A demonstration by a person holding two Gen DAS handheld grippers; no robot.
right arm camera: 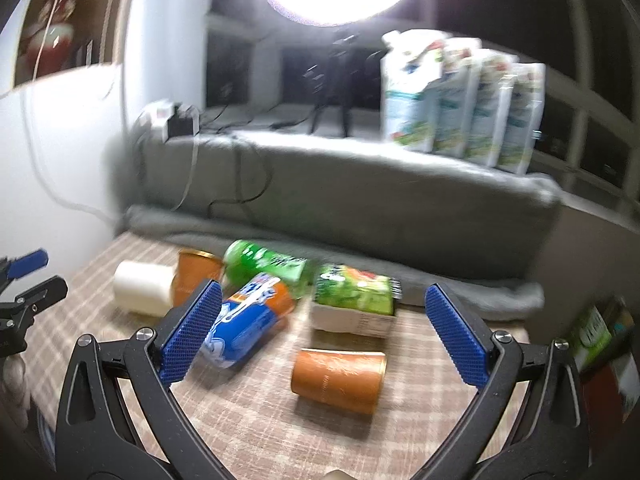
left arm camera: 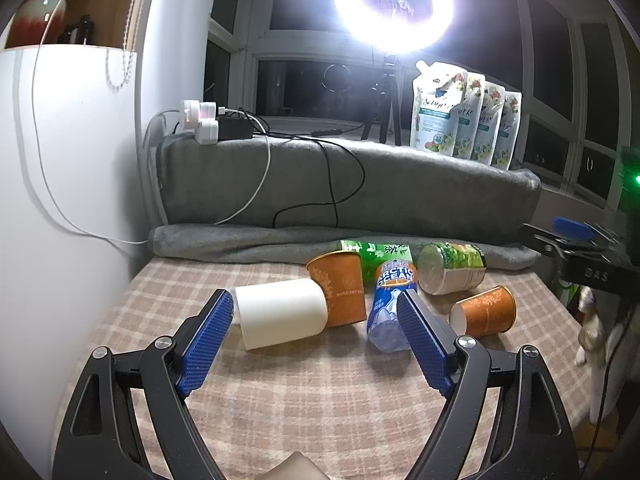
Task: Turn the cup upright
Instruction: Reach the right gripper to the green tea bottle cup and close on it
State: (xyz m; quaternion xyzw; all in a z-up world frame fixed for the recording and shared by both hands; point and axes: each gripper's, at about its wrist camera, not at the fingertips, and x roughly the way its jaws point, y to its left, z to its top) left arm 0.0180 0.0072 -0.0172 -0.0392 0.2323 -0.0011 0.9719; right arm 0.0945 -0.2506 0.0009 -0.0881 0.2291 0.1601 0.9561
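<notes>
Three cups lie on their sides on the checked cloth (left arm camera: 320, 400). A white cup (left arm camera: 280, 314) lies just ahead of my open, empty left gripper (left arm camera: 316, 304), close to its left finger. An orange cup (left arm camera: 344, 288) lies against the white one, and it also shows in the right wrist view (right arm camera: 196, 276). A second orange cup (left arm camera: 486, 312) lies to the right. In the right wrist view this cup (right arm camera: 338, 374) lies on the cloth between the fingers of my open, empty right gripper (right arm camera: 320, 304). The white cup (right arm camera: 142, 292) lies far left there.
A blue Arctic Ocean can (left arm camera: 390, 304) (right arm camera: 244, 320), a green bottle (right arm camera: 266, 268) and a green-labelled tub (left arm camera: 454, 268) (right arm camera: 354, 304) lie among the cups. A grey blanket (left arm camera: 360, 200) rises behind, with cables, plugs (left arm camera: 200, 120), refill pouches (left arm camera: 464, 116) and a ring light (left arm camera: 394, 4).
</notes>
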